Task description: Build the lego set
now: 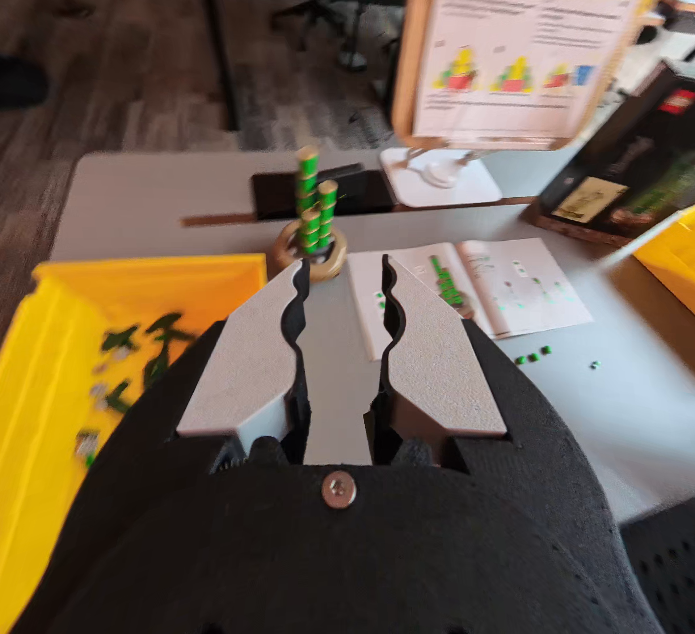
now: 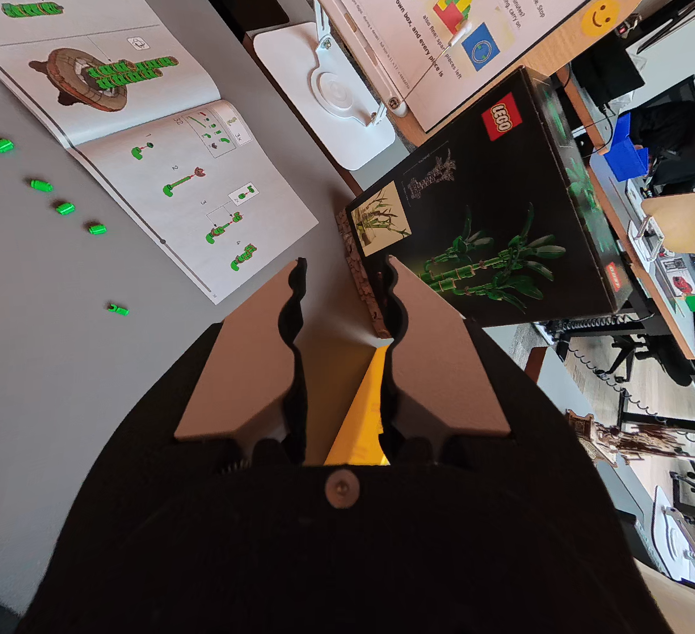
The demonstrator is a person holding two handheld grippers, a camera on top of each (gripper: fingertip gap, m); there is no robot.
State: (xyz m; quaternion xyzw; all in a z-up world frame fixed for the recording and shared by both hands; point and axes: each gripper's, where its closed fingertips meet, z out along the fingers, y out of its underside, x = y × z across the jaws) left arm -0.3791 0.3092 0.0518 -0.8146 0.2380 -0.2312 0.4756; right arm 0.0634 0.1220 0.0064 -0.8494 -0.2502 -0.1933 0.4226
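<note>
Bamboo model [image 1: 314, 217] stands far on the table [image 1: 564, 409], tall, light and probably fragile, best gripped at its round base, while left tongs [image 1: 346, 264] and right tongs [image 2: 344, 264] hang part-open, empty.

The left gripper [image 1: 346, 266] showed matt, grainy grey finger [image 1: 248, 364] shells lined with rough black pads, on a coarse black body with one shiny metal screw [image 1: 338, 490]. The yellow bin [image 1: 56, 334] looked like smooth, slightly glossy plastic. The table [image 1: 150, 202] was a smooth matt grey. The instruction booklet [image 2: 158, 134] was paper with a soft sheen. The set box [image 2: 489, 225] was glossy black cardboard. The small green pieces [image 2: 64, 208] shone like hard plastic. The sign board [image 1: 410, 52] had a wooden edge.
</note>
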